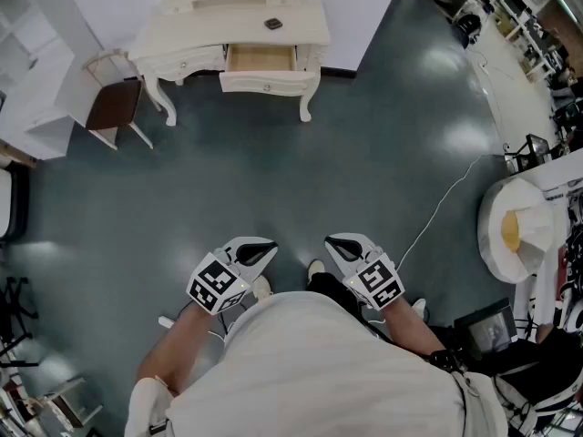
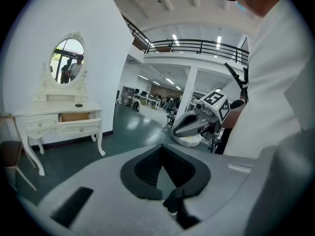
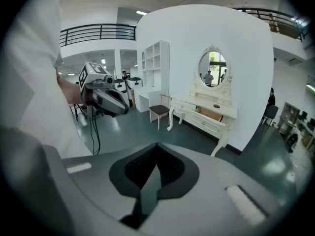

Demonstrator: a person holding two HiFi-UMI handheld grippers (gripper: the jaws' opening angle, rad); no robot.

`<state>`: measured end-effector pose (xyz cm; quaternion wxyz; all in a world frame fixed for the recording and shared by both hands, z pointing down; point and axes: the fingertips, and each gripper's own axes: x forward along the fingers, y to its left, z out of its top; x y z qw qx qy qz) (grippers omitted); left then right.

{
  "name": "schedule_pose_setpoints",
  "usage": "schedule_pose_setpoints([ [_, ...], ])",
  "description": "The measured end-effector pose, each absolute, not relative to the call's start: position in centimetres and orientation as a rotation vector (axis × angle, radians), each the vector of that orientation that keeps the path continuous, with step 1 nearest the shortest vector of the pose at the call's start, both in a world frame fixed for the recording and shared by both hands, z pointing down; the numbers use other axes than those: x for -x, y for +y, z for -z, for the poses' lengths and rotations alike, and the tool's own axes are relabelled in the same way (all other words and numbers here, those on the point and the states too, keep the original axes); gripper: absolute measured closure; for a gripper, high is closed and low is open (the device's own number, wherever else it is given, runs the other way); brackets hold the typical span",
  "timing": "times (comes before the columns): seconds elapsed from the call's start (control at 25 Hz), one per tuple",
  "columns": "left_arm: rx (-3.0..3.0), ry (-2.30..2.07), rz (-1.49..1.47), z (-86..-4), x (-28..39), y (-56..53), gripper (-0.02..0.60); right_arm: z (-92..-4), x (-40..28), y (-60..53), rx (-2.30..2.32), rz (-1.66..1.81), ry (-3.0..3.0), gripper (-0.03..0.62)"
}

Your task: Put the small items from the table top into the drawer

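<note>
Far wall, ahead: a white dressing table (image 1: 209, 27) stands against it, well apart from the person.
Drawer: the drawer (image 1: 260, 59) sits in the table's front, right of middle, and stands pulled out; its bare wood inside shows no contents from here.
Task's thing: one small dark item (image 1: 273, 24) lies on the table top, just behind the open drawer. It is too small to identify, and no other loose items can be made out.
Left gripper: the left gripper (image 1: 270, 245) is held near the body and tipped down toward the floor. Its jaws meet tip to tip with nothing between them.
Right gripper: the right gripper (image 1: 330, 240) is just beside the left one and tipped down more steeply. Its jaws are pressed together and empty.
Step in hand: by my reading this is the approach; nothing is gripped and nothing has been put away yet.
Next move: it calls for walking up to the table, spreading one pair of jaws and lowering them round the dark item. The drawer needs no pull.
Head view only: it looks down onto the table top and into the drawer, and shows both grippers side by side. A chair (image 1: 114, 106) stands left of the table.
Gripper views only: they show the oval mirror (image 3: 212, 69) above the table top and a white shelf unit (image 3: 155, 68) beyond the chair. Each also shows the other gripper from the side.
</note>
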<state>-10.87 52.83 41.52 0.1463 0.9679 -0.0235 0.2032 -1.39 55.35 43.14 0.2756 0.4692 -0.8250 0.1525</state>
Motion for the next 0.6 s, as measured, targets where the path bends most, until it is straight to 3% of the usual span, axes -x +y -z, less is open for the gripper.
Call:
schedule_pose_setpoints([
  [0.2,-2.779,-0.128,-0.561,-40.4,8.4,54.0,0.58,-42.9,0.1,56.3,-1.175,-0.363,-2.253,0.594],
  [0.6,-2.755,-0.259,-0.559,-40.4,-3.1,56.5,0.58,-44.3,-10.6,57.6,-1.146,-0.375,-2.333,0.594],
])
